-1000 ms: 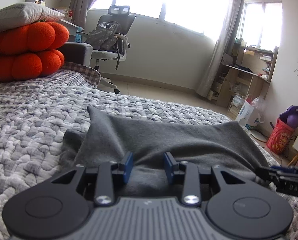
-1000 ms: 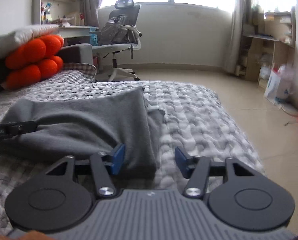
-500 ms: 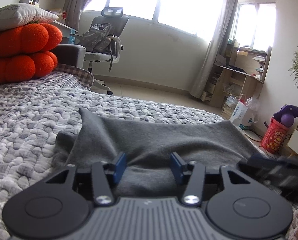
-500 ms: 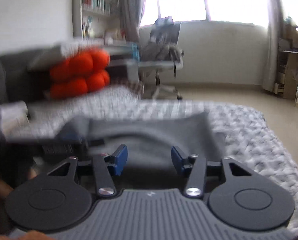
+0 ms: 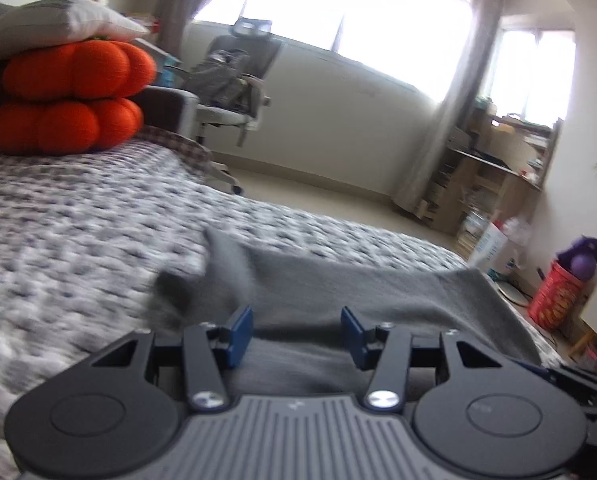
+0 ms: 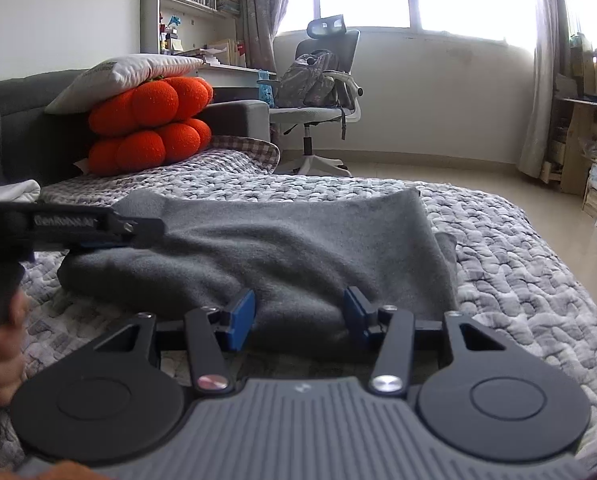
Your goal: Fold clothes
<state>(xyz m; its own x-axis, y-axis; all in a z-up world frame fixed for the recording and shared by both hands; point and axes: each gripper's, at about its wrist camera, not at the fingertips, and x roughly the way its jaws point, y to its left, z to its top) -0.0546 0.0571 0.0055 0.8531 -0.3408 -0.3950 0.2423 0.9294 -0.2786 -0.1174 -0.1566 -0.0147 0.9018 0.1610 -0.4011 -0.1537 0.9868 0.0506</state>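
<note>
A bed point(image 6: 518, 264) with a grey quilted cover carries everything. A folded grey garment point(image 6: 282, 256) lies on it. Orange cushions point(image 6: 150, 128) sit at its far end.

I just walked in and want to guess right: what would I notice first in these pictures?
Probably the bright orange cushions stacked under a white pillow at the far left of the bed. Next, the grey garment lying folded on the knobbly blanket, right before the open right gripper.
</note>
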